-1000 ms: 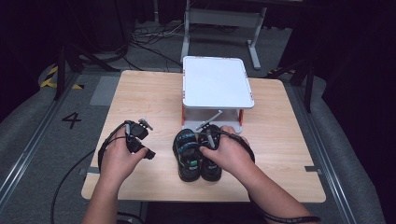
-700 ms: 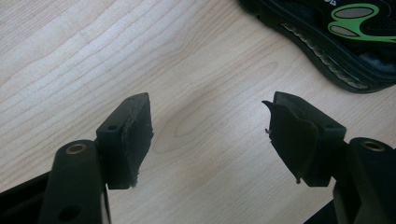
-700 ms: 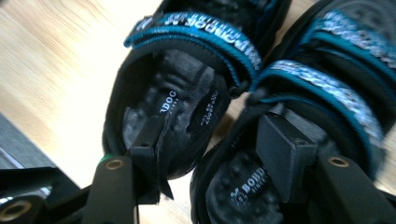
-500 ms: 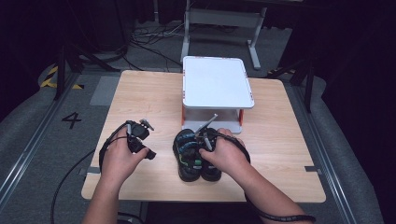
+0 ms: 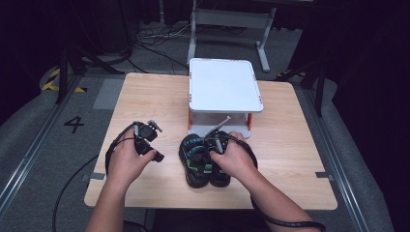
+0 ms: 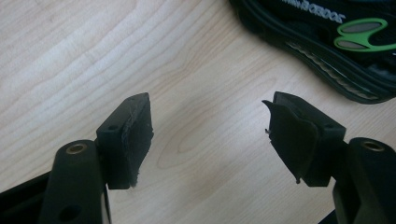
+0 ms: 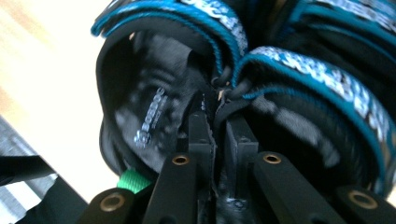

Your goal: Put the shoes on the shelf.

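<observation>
A pair of black sandals (image 5: 197,164) with blue straps lies side by side near the table's front edge. My right gripper (image 5: 213,146) reaches down between them under the hand. In the right gripper view its jaws have just been closing. They now pinch the inner strap edges of the left sandal (image 7: 149,93) and the right sandal (image 7: 308,112) together at the right gripper (image 7: 219,116). My left gripper (image 5: 156,141) rests to the left of the pair. In its own view the left gripper (image 6: 210,126) stands open over bare wood, and a sandal sole (image 6: 336,42) lies beyond it.
A white-topped stand (image 5: 225,92) with orange legs rises just behind the sandals. The wooden table (image 5: 300,154) has bare wood on the left and right. Cables trail from both grippers toward the front edge.
The right hand has edged slightly down and nearer over the sandals. The left hand has stayed where it was.
</observation>
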Motion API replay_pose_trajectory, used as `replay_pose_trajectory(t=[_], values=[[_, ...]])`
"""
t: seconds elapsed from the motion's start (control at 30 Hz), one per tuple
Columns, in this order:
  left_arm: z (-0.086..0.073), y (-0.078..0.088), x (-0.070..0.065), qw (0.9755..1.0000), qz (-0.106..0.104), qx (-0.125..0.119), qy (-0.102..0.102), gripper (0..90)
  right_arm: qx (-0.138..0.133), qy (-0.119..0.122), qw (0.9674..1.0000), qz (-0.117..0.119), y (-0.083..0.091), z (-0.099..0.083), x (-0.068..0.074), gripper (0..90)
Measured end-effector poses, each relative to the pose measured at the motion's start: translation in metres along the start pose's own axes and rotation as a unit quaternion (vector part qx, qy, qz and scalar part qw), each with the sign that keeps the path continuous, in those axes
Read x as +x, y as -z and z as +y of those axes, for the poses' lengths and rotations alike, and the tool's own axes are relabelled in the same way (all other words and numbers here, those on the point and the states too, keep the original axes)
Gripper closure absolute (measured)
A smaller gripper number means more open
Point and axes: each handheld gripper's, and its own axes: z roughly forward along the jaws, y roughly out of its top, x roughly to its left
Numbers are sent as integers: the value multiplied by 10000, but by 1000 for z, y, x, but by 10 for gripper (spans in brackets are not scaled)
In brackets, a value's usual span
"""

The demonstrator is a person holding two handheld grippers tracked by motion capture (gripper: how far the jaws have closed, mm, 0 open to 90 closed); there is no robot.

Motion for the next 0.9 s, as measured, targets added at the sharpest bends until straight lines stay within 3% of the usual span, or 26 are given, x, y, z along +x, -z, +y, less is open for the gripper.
replay_pose_trajectory(t=[0.07, 0.17, 0.3, 0.53, 0.9], values=[[5, 1, 1, 10000, -3, -20, -46, 313, -116, -59, 9999, -86, 3, -2, -4, 840], [9, 0, 1, 10000, -33, -41, -55, 313, -242, -163, 9996, 14, 10, -4, -10, 841], [15, -2, 1, 9999, -78, -29, -82, 313, -487, -251, 9985, -19, 22, -2, -16, 841], [21, -4, 1, 9999, -96, -20, -127, 312, -966, -524, 9930, -421, 43, 10, -42, 840], [10, -2, 6, 9999, -110, -28, -10, 312, -1218, -1039, 9834, -855, 29, 32, -79, 839]])
